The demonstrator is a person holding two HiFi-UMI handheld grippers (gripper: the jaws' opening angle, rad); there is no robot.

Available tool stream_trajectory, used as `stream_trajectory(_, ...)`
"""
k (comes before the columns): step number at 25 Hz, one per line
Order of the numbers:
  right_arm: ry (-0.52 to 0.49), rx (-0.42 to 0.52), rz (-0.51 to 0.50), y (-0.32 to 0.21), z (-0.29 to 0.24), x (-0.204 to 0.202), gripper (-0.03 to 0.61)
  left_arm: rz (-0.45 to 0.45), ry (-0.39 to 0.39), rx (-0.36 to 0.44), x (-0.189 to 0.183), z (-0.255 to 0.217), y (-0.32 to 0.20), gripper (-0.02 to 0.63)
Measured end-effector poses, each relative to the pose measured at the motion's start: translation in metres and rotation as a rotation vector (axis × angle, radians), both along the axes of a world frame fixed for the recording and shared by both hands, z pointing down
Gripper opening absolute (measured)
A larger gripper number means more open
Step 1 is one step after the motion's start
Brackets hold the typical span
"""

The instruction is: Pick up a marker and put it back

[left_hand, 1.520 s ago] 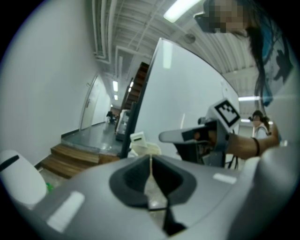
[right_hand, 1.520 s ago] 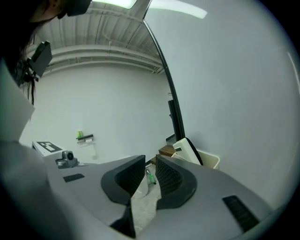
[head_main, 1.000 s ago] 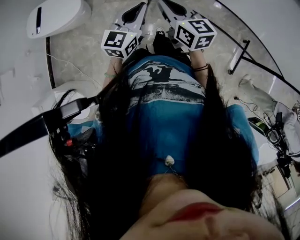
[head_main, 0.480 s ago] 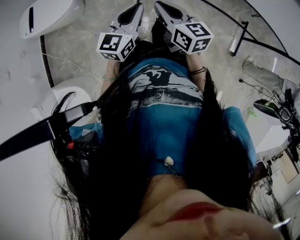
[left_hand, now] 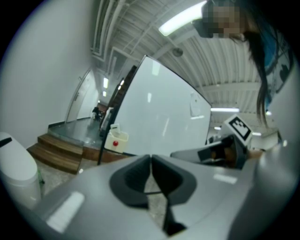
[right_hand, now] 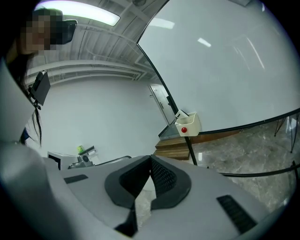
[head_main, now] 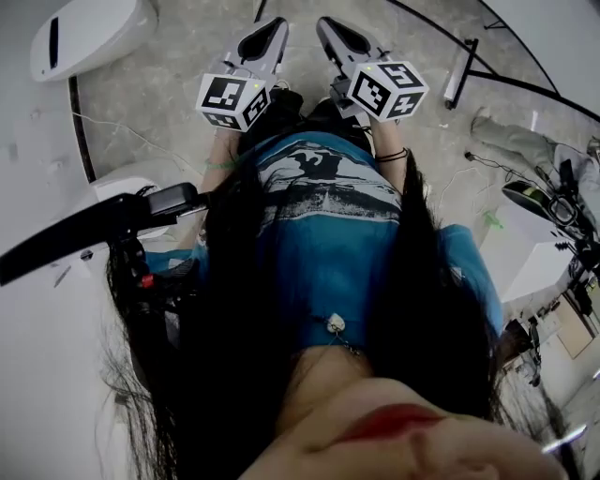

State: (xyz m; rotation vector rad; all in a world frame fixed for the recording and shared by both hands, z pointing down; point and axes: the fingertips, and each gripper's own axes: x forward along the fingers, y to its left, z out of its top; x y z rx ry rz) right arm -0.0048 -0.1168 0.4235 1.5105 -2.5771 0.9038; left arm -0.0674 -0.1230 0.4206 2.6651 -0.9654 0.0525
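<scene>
No marker shows plainly in any view. A cream holder box [left_hand: 116, 139] with a red dot hangs on the frame of a large whiteboard [left_hand: 159, 117]; the right gripper view also shows the box [right_hand: 187, 124] and the whiteboard [right_hand: 225, 70]. My left gripper [head_main: 274, 24] is held out low in front of the person's blue shirt, jaws shut with nothing between them. My right gripper [head_main: 326, 24] sits beside it, also shut and empty. Both point across the stone floor. In their own views the left gripper [left_hand: 151, 160] and right gripper [right_hand: 150, 161] have their pads touching.
A white rounded unit [head_main: 89, 33] stands at the far left on the floor. Whiteboard stand legs [head_main: 459, 70] and loose cables [head_main: 478, 187] lie at the right. Wooden steps [left_hand: 56, 150] rise beyond the board. A black boom [head_main: 84, 230] crosses the left of the head view.
The head view has swung, so the floor and stand legs slid across the picture. Both grippers stay side by side and shut, a little lower in the frame.
</scene>
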Motion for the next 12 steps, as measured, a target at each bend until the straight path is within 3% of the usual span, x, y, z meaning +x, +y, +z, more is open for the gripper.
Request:
stream_trajectory(6,0.019,0.006,-0.013,0.026,0.005,-0.005,0.011,-0.034,-0.001,0.016,-0.010,0.000,0.023,0.002)
stream_trajectory(12,0.017,0.029,0.022,0.099,0.001,0.015,0.011,-0.039,0.014,0.032,0.002,-0.006,0.084,0.002)
